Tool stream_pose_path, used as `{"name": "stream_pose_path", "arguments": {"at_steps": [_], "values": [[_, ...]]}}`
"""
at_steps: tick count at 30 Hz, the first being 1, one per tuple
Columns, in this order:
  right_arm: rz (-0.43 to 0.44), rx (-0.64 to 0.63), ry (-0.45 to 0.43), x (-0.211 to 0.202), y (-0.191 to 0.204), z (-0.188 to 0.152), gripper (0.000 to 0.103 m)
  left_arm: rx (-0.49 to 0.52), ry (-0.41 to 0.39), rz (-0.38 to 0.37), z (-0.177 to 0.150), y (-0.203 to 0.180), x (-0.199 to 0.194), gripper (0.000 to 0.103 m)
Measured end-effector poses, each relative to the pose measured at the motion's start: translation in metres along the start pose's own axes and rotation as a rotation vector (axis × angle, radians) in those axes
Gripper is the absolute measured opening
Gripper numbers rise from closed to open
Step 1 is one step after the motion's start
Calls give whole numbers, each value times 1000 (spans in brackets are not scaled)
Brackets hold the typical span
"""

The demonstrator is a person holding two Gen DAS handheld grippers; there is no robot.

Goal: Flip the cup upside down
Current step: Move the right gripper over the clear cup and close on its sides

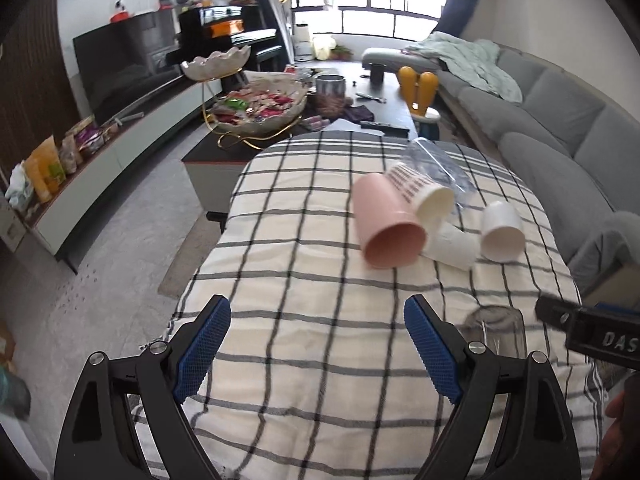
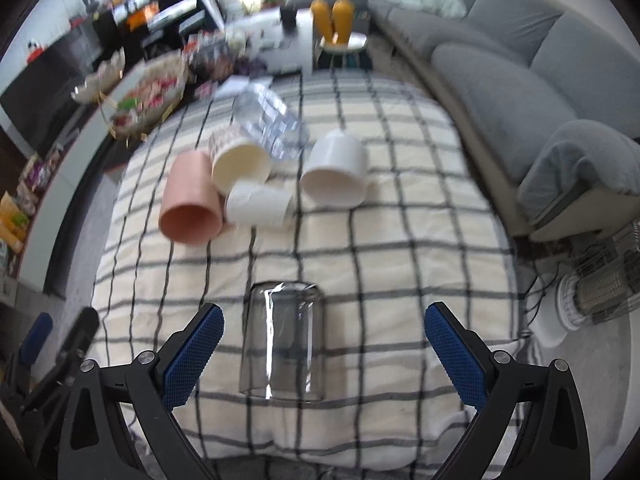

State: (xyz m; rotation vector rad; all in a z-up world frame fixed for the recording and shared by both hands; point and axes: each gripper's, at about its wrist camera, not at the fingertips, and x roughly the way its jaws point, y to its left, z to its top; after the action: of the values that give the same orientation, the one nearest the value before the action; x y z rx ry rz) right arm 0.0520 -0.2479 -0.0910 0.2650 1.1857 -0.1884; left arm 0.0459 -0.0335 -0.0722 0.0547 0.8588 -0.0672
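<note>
A clear glass cup [image 2: 282, 340] stands upside down on the checked cloth, between the open blue pads of my right gripper [image 2: 324, 330], which does not touch it. It also shows in the left wrist view [image 1: 494, 334]. Further back lie several cups on their sides: a pink cup [image 2: 192, 202] [image 1: 386, 226], a cream patterned cup [image 2: 240, 162] [image 1: 424, 194], a white paper cup [image 2: 260, 204] [image 1: 452, 246], a white cup [image 2: 336, 170] [image 1: 502, 232] and a clear plastic cup [image 2: 268, 120] [image 1: 436, 162]. My left gripper [image 1: 316, 346] is open and empty over the cloth.
The checked cloth [image 1: 300, 240] covers a rounded table. A grey sofa [image 1: 560, 120] runs along the right. A coffee table with a snack bowl [image 1: 260, 108] stands behind. A heater [image 2: 600, 292] stands on the floor at the right.
</note>
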Motion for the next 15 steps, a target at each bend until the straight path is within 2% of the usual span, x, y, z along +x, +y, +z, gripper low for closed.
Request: {"name": "stream_pose_path", "arguments": {"at_steps": [10,15], "values": [[-8,-34,428,71,24,34,101,-27,-22,-7,30,10,14,96],[-37,-14,600,104,28,35,100,-54,-13,-18,44,18,29,96]]}}
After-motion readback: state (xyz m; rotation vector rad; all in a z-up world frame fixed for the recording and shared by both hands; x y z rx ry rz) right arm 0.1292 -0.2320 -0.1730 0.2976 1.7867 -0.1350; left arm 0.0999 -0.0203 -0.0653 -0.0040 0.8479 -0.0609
